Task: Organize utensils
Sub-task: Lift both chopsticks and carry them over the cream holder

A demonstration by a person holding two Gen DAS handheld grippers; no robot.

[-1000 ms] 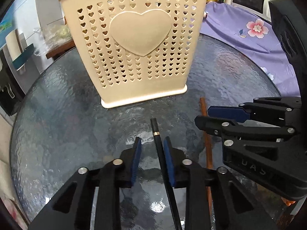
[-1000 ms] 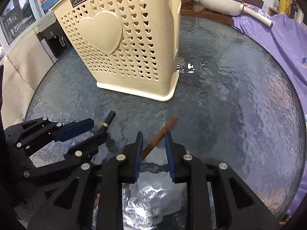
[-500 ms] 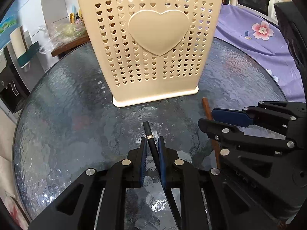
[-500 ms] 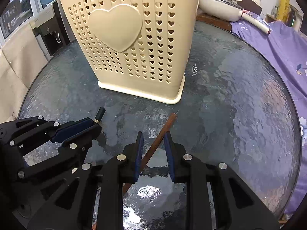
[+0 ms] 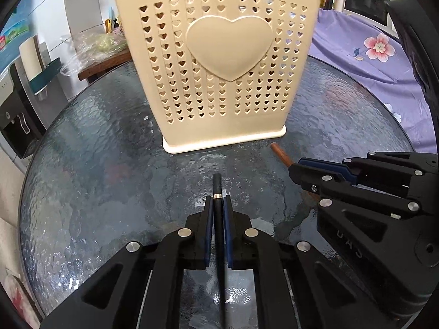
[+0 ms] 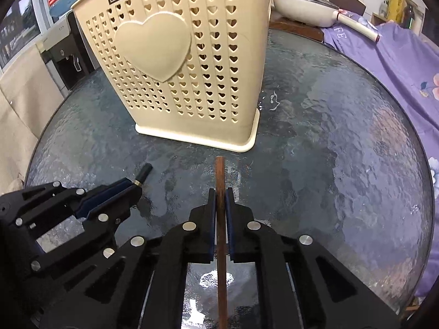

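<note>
My left gripper is shut on a black chopstick with a metal ring; its tip points at the cream perforated basket. My right gripper is shut on a brown wooden chopstick, whose tip lies just short of the basket's base. The right gripper also shows at the right of the left wrist view, with the brown stick's end poking past it. The left gripper shows at the left of the right wrist view, the black tip beyond it.
The basket stands upright on a round textured glass table. A purple flowered cloth lies at the right edge. A cream pan sits on a wooden stand behind. A water dispenser stands at the left.
Both grippers have closed on their chopsticks. The sticks now lie straight between the jaws, and the basket stands more centred and nearer in both views.
</note>
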